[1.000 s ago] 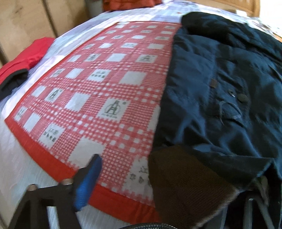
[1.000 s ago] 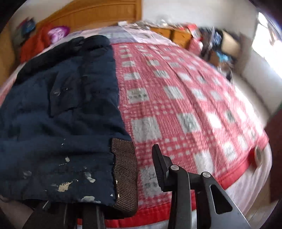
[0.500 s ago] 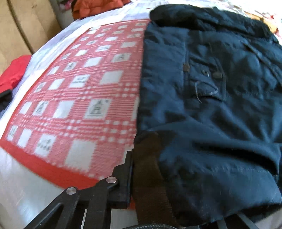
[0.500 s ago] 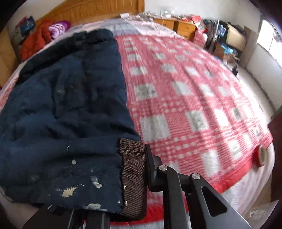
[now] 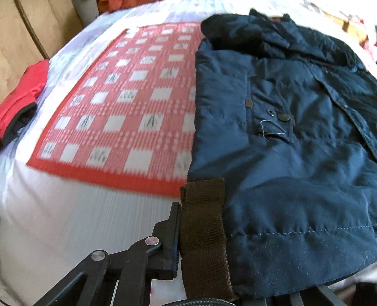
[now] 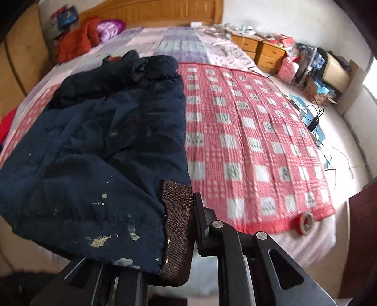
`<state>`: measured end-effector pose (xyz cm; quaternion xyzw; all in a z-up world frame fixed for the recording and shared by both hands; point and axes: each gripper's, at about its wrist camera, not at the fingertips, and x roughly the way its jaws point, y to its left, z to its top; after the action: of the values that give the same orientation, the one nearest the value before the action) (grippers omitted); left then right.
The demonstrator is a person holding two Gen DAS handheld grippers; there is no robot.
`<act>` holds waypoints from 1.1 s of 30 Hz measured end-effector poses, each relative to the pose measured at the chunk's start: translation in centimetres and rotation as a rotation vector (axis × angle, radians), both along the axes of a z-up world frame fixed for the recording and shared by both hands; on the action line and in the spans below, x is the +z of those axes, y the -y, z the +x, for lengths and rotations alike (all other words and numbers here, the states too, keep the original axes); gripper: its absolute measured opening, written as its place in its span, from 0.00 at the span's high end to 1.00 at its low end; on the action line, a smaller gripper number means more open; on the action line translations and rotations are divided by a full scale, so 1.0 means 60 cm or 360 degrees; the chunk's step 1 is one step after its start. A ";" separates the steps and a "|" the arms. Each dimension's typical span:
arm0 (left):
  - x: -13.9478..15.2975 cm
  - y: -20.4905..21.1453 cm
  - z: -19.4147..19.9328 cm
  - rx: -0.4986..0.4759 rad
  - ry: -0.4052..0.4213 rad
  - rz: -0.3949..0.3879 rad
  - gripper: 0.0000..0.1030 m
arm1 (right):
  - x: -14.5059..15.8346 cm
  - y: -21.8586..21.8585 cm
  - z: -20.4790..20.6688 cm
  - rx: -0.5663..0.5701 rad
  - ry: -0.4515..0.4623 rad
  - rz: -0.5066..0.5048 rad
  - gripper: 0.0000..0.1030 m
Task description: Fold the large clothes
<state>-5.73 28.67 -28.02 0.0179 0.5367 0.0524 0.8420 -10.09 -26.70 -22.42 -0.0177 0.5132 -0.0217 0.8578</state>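
left gripper (image 5: 202, 247): closed onto navy jacket (image 5: 294, 141) hem since a second ago | right gripper (image 6: 174, 235): likewise clamped | hem secured, fold-over lift next

Red and white checked blanket (image 6: 254, 146) spread over pale bed sheet (image 5: 70, 211). Roll of tape (image 6: 307, 221) at blanket's near edge. Orange garment (image 6: 75, 42) and purple bundle (image 6: 110, 27) beside wooden headboard (image 6: 153, 11). Cluttered wooden drawers (image 6: 261, 50) beyond.
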 end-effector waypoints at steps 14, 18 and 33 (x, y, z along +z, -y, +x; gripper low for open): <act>0.168 0.049 0.084 0.0012 -0.0129 0.0165 0.86 | 0.201 0.057 0.083 0.0248 0.0181 0.0142 0.84; 0.171 0.034 0.243 -0.0098 0.0010 0.0155 0.86 | 0.225 0.020 0.211 0.0354 0.0355 0.0039 0.84; -0.072 0.006 0.822 -0.0110 -0.0352 0.0051 0.83 | -0.026 -0.036 0.781 -0.0028 -0.0045 -0.0245 0.84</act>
<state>43.61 28.30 -32.35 0.0556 0.6244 0.0298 0.7785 36.79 -24.53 -24.01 -0.0794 0.5221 -0.0684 0.8464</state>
